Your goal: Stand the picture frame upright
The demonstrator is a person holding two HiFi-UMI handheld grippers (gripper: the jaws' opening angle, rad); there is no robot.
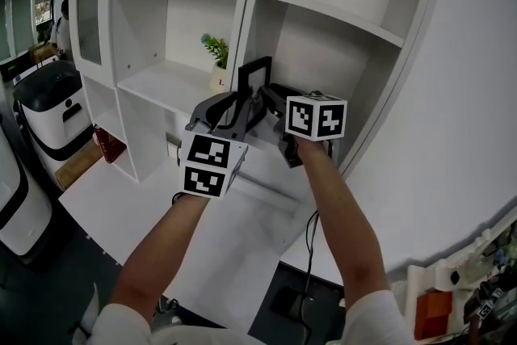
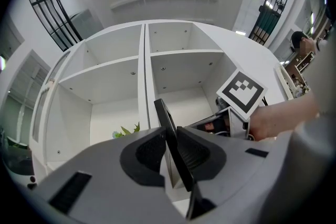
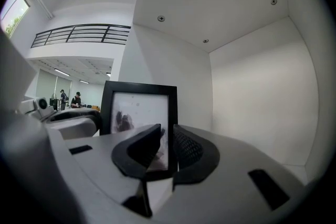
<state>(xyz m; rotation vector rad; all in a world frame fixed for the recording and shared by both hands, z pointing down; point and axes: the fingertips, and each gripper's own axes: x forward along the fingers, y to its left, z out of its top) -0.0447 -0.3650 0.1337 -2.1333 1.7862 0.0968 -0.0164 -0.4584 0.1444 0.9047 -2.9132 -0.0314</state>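
Black picture frame (image 1: 253,80) upright in white shelving (image 1: 157,85) — clamped in left gripper (image 2: 171,150). Pinched too by right gripper (image 3: 167,148)

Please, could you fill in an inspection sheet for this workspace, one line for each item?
Surface: white shelf unit with open compartments.
Job's things: black-rimmed rectangular picture frame, about upright at the shelf front; its foot is hidden.
Clutter: small green plant in a white pot, in the left compartment.
Grippers: left gripper shut on the frame's edge; right gripper shut on its side rim.
Cables: thin black cable hangs below the right forearm.
Surroundings: white-and-black machine at the left; a person far behind it.
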